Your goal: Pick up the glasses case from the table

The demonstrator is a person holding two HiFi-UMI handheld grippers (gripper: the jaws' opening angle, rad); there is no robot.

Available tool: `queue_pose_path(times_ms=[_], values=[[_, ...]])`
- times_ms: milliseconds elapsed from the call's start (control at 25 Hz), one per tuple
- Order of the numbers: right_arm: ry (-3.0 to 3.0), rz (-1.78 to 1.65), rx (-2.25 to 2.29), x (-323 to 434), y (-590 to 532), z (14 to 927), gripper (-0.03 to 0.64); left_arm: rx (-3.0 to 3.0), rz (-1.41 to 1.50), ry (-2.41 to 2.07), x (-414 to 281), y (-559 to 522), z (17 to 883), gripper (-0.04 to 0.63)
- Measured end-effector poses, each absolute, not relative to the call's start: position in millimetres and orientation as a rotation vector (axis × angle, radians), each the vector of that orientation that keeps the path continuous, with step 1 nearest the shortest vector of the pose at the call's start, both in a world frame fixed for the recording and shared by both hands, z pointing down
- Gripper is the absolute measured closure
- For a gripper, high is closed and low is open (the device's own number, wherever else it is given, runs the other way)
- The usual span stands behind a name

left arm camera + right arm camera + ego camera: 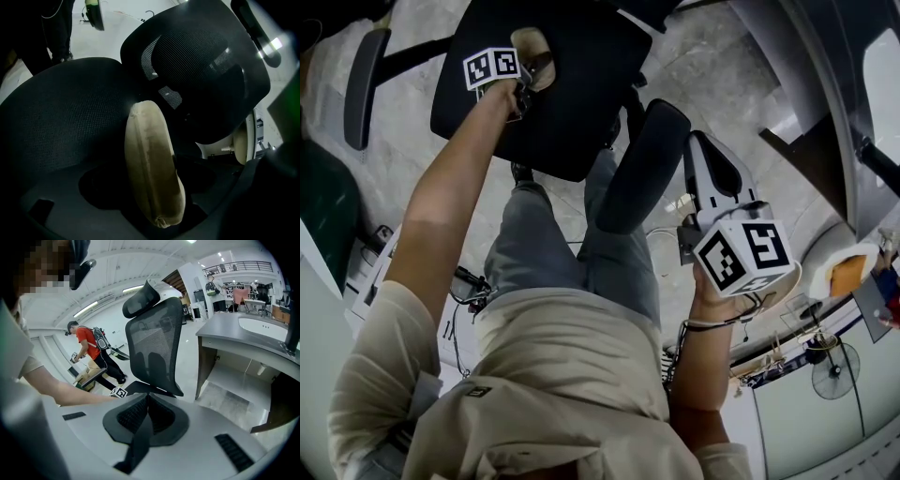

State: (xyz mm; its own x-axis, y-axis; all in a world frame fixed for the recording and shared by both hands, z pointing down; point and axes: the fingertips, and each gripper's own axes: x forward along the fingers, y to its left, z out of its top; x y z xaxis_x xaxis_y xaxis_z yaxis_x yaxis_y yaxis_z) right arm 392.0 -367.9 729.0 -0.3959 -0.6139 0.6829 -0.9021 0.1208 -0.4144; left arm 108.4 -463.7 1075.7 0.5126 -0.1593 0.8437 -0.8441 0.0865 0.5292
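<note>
Where left gripper [154, 201] jaws close, glasses case [152, 159] clamped

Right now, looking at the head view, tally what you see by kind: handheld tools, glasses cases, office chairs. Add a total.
tools: 2 (left tool, right tool)
glasses case: 1
office chair: 1
total: 4

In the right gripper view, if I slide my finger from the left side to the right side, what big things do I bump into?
person in a red shirt → black office chair → grey counter
</note>
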Motion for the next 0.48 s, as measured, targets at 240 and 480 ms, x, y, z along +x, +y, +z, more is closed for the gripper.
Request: queue_pose_path(times_ms=[240,480], values=[[-2.065,1.158,1.465,387.8,-367.6,728.7,0.592,1.390,0.542,-0.972,104.9,-464.1,1072.0,0.289],[-2.071,1.153,1.458,381.9,-365.9,727.2,0.592,1.336,0.413,-0.969,103.0,-462.9,1064.5,0.296]])
